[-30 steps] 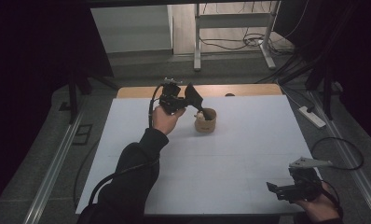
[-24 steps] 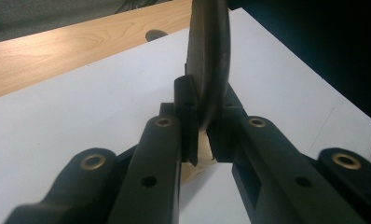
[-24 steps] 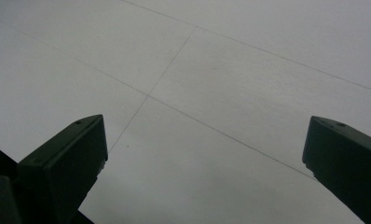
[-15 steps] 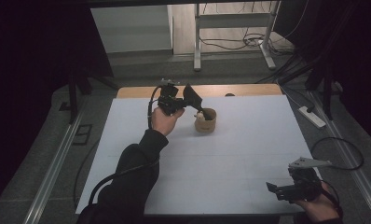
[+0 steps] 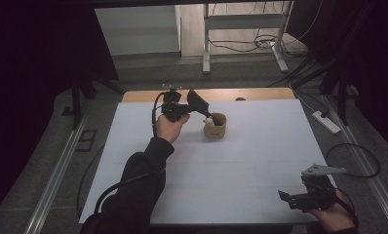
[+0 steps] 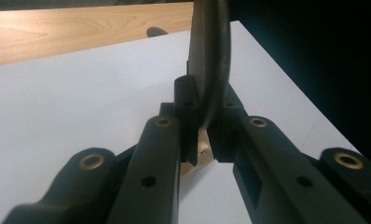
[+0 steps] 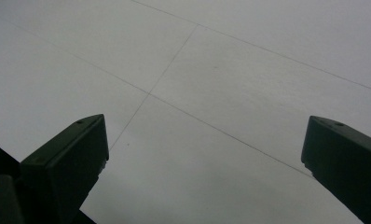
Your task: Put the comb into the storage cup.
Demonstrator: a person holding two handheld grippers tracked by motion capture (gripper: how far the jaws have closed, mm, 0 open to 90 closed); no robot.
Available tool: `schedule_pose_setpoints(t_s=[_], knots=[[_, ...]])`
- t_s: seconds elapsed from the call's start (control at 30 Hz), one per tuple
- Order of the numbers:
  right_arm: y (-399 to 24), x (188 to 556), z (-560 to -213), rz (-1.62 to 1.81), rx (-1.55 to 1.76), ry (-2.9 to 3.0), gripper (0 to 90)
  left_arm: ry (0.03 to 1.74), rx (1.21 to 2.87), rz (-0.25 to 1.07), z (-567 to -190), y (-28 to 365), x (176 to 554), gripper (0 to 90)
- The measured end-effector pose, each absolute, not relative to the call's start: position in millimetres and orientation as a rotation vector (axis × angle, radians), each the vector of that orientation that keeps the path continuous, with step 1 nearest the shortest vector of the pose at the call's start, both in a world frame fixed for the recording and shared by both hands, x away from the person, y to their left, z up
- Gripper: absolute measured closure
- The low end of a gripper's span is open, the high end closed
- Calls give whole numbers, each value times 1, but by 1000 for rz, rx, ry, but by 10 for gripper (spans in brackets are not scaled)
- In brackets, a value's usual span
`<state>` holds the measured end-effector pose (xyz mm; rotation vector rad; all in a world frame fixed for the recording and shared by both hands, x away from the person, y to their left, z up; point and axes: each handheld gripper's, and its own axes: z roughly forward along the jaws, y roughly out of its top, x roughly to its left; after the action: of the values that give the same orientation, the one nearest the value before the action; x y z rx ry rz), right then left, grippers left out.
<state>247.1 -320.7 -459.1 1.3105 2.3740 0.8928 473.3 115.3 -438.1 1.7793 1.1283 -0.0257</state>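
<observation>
Holding a dark, flat tool, a scoop or spatula by its look, the left gripper point(image 5: 198, 108) sits at the far middle of the white tabletop point(image 5: 133, 131), with the person's left hand point(image 5: 168, 126) wrapped round its body. In the left gripper view the jaws are closed on the tool point(image 6: 210, 60), which rises edge-on between them, and a tan patch of the cup point(image 6: 200, 151) shows just under the fingertips. From the high view the tool's lower end meets the rim of the small tan cup point(image 5: 215, 126), where a pale lump point(image 5: 209, 121) sits at the near side; whether the tool touches it cannot be told. The step in hand looks like working the tool at the cup, either scooping from it or dropping something into it. The next move likely calls for a small, steady tilt of the wrist, keeping the light cup from tipping or sliding. Far over at the near right corner, the right gripper point(image 5: 299, 197) rests low, its jaws spread wide over bare tabletop and holding nothing
</observation>
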Motion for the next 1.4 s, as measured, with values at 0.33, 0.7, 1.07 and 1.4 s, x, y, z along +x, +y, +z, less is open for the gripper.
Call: schedule_pose_setpoints(t_s=[0.33,0.7,1.07,1.4], knots=[[-321,247,-459,890,1311,2376,7,1158,1778,11,-440,116,473,757],[-320,247,-459,888,1310,2378,7,1150,1770,34,-437,118,471,613],[-320,247,-459,886,1307,2377,7,1134,1803,141,-431,119,468,463],[-320,247,-459,888,1302,2376,7,1117,1847,282,-421,120,462,268]])
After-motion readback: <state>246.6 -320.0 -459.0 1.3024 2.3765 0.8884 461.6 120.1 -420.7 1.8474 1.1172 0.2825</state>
